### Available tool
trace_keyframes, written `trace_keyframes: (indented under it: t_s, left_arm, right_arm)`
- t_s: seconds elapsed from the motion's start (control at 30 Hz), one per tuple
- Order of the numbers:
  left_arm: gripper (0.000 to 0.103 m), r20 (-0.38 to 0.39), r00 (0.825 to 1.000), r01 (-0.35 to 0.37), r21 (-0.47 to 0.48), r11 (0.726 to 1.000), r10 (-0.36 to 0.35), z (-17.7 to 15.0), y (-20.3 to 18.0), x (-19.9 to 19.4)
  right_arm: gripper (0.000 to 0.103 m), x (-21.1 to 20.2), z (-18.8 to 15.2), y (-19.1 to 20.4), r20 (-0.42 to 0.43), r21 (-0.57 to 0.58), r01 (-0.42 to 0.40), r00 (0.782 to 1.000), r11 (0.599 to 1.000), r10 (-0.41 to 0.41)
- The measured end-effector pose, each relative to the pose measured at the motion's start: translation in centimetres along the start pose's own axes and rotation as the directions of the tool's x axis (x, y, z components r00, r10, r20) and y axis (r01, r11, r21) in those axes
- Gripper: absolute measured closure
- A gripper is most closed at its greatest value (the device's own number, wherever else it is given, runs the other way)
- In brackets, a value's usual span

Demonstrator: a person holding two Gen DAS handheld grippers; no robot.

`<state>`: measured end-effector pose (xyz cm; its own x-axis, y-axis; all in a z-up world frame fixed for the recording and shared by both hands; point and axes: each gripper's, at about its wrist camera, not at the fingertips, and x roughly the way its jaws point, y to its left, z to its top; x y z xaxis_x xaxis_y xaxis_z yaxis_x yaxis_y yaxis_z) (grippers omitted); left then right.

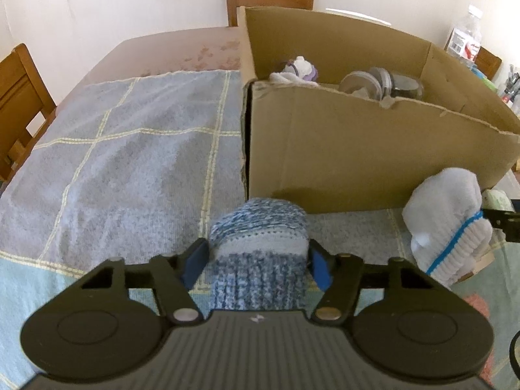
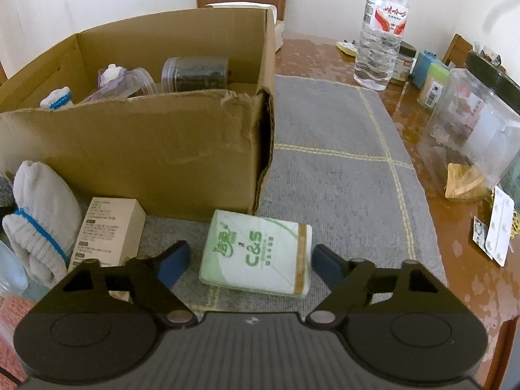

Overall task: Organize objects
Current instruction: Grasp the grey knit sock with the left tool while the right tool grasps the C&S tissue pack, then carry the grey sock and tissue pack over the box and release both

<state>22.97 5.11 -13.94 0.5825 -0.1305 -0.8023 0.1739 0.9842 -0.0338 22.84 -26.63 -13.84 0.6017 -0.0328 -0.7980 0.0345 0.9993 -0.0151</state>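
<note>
1. Left tongs (image 1: 258, 265): blue pads pressed against both sides of a rolled blue-and-white knitted sock bundle (image 1: 258, 243); clamped on it. The bundle sits on the grey checked cloth (image 1: 130, 149), just in front of the cardboard box (image 1: 373, 149).
2. Right tongs (image 2: 250, 265): pads stand either side of a green-and-white C&S tissue pack (image 2: 258, 256). The right pad is at the pack's edge; a visible gap remains at the left pad, so the tongs are not clamped.
3. The tissue pack lies flat on the cloth, just in front of the box's torn near corner.
4. A white sock roll with a blue band (image 2: 39, 217) stands beside a small white printed carton (image 2: 109, 230), both against the box's front wall.
5. Box contents: a clear jar with dark contents (image 2: 195, 74), a second clear container, and a white-and-purple item.
6. Surface (image 2: 419, 130), right side: water bottle (image 2: 382, 29), small jars, clear plastic container, blister pack.
</note>
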Motion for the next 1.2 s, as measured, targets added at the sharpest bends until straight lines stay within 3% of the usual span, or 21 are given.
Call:
trace_keyframes:
  t_s: [0.17, 0.57, 0.77, 1.2]
  left_arm:
    - [0.047, 0.012, 1.0, -0.013, 0.021, 1.0, 0.013, -0.4, -0.5, -0.2]
    - [0.049, -0.029, 0.999, 0.037, 0.044, 0.998, -0.036, -0.3, 0.9, -1.6]
    - [0.049, -0.053, 0.996, 0.075, 0.078, 0.994, -0.071, 0.2, 1.8, -3.8]
    - [0.049, -0.077, 0.984, 0.176, 0.209, 0.962, -0.164, 4.4, 1.6, -11.0]
  right_arm:
    - [0.032, -0.1, 0.2, 0.1, -0.007, 0.008, 0.015, 1.0, 1.0, -0.015]
    - [0.033, -1.3, 0.5, 0.2, -0.049, 0.004, 0.039, 0.998, 0.999, -0.038]
    - [0.033, -3.4, 0.6, 0.3, -0.066, 0.012, 0.014, 0.998, 1.0, -0.013]
    - [0.033, -10.4, 3.8, 0.4, -0.03, -0.103, -0.086, 0.996, 0.991, 0.084]
